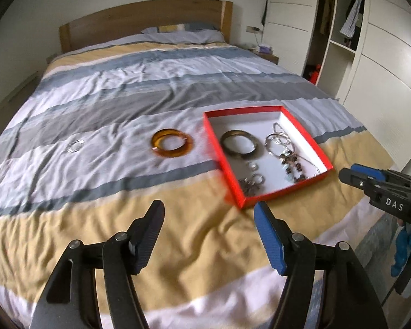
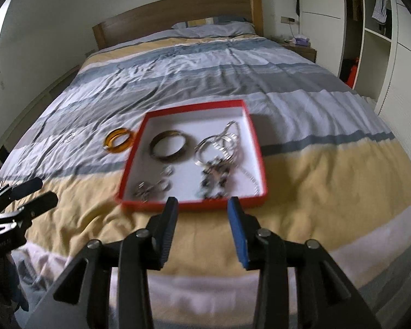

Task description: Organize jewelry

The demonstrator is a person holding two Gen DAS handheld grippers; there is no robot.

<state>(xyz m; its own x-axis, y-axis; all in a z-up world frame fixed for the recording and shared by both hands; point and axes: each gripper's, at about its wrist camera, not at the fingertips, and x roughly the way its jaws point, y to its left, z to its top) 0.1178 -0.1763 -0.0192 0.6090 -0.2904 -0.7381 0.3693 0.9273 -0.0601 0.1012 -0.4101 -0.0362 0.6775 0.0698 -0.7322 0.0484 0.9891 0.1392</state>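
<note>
A red box (image 1: pixel 233 190) (image 2: pixel 256 148) with a white inside lies on the bed. It holds a dark bangle (image 1: pixel 239 144) (image 2: pixel 168 146), silver bangles (image 1: pixel 278 141) (image 2: pixel 219 144), a beaded necklace (image 1: pixel 293 167) (image 2: pixel 215 178) and small rings (image 1: pixel 253 182) (image 2: pixel 153 186). An amber bangle (image 1: pixel 172 145) (image 2: pixel 119 140) lies on the bedspread left of the box. A small silver ring piece (image 1: pixel 74 145) (image 2: pixel 70 137) lies further left. My left gripper (image 1: pixel 208 213) (image 2: pixel 34 192) is open and empty, near the box's front left corner. My right gripper (image 2: pixel 202 205) (image 1: pixel 350 171) is open and empty, just in front of the box.
The striped bedspread (image 1: pixel 123 87) (image 2: pixel 315 104) covers a wide bed with a wooden headboard (image 1: pixel 139 19) (image 2: pixel 178 13). A wardrobe (image 1: pixel 342 27) (image 2: pixel 383 41) stands to the right, a nightstand (image 1: pixel 265 54) (image 2: pixel 301 46) beside the bed.
</note>
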